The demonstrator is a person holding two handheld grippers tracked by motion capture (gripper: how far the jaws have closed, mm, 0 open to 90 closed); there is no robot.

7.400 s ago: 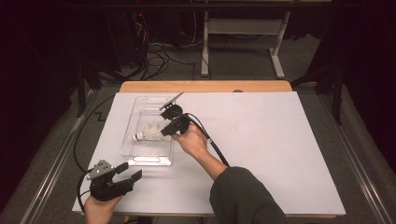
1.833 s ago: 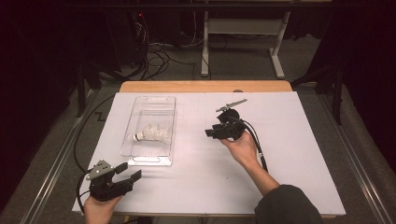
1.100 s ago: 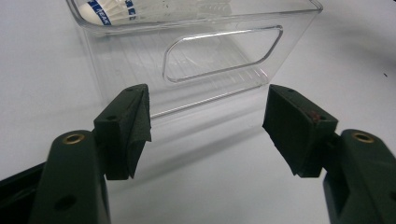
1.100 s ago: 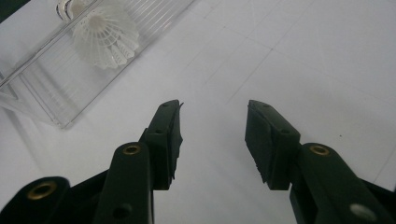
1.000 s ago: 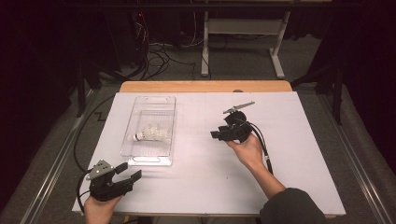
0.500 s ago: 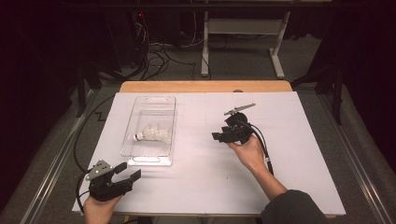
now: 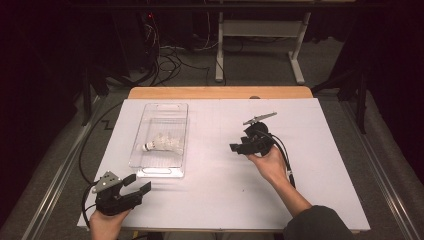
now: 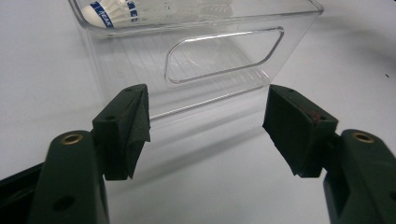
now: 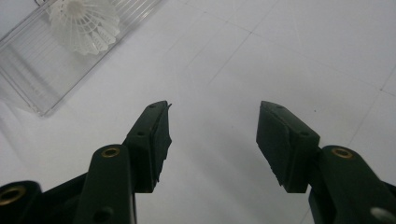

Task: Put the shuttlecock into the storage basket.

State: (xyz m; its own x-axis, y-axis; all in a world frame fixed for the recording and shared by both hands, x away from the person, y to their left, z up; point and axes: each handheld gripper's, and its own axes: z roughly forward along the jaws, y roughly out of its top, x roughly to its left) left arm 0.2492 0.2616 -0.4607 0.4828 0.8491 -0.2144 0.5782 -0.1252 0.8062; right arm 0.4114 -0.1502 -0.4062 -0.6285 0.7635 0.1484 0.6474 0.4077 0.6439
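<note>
A white shuttlecock (image 7: 162,144) (image 8: 112,7) (image 9: 86,18) lies inside a clear plastic tray (image 7: 160,106) (image 8: 224,56) (image 9: 42,74) at the table's left-middle. My left gripper (image 7: 140,182) (image 8: 208,116) rests near the front left corner, open, its jaws pointing at the tray's near end wall with nothing between them. My right gripper (image 7: 235,148) (image 9: 212,126) hovers right of centre, well apart from the tray, aimed left over bare table. Its jaws have just been opening and stand open and empty.
A white sheet (image 7: 310,150) covers the table, with a wooden strip (image 7: 220,92) along the far edge. Metal rails (image 7: 385,175) run along both sides. Beyond the table lie floor cables (image 7: 165,55) and a desk frame (image 7: 260,35).
The right gripper left the tray, where it hovered over the shuttlecock, and moved right to the table's middle. It has held there since. The left gripper has not moved.
</note>
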